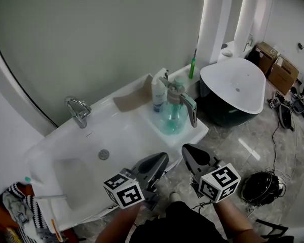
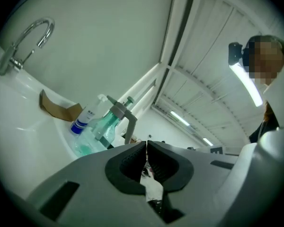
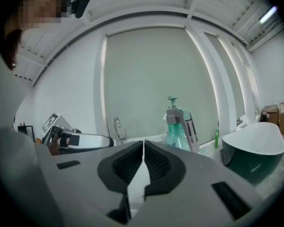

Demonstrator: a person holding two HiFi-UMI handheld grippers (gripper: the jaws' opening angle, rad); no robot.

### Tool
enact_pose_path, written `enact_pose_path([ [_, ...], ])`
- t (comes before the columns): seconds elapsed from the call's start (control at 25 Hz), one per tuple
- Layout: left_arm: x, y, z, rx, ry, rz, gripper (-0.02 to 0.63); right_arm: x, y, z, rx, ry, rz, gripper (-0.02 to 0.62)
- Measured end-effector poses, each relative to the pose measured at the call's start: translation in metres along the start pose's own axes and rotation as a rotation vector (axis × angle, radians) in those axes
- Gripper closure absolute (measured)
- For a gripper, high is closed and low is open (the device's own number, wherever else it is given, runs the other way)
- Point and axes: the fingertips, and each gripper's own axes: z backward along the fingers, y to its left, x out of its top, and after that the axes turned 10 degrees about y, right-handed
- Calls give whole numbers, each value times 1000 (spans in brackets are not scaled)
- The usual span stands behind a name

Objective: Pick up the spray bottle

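The left tool is clenched, its two dark pads pressed together with nothing between them, as its own view shows. The right tool is clenched too, pads meeting along a thin line and empty. Both tools are held side by side at the near edge of a white sink, each carrying its marker cube, the left one over the sink's front rim and the right one just beside it. The spray bottle stands upright on the white surface at the sink's right end, ahead of both tools and apart from them. It is nearly straight ahead of the right tool and ahead and to the left of the left tool's jaws in that tool's tilted view. Its body is clear green and its grey trigger head hangs toward the tools. A white bottle with a blue label stands just behind the spray bottle, farther from the tools. A brown piece of paper lies on the surface beyond it, toward the wall. A chrome tap rises at the back of the sink, ahead and to the left of the left tool. A dark bathtub with a white inside sits on the floor ahead and to the right of the right tool.
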Motion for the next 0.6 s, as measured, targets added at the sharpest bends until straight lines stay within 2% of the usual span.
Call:
enact_pose_path([
  [0.12,11,-8,-15,-99,-49,66,595,6,-15,-1,0,-9,0,588],
  [0.2,17,-12,-24,-102,-58,29,595,9,-24,-1,-1,-12,1,588],
  [0.24,18,-11,-29,-68,-45,-32,595,10,-28,-1,-2,-13,2,588],
  [0.32,20,-7,-38,49,0,-197,595,15,-37,-1,-7,-21,5,588],
  [0.4,21,-1,-45,132,28,-292,594,20,-46,-1,-22,-39,10,588],
  [0.6,27,11,-56,191,33,-293,594,38,-71,2,-84,-86,41,586],
])
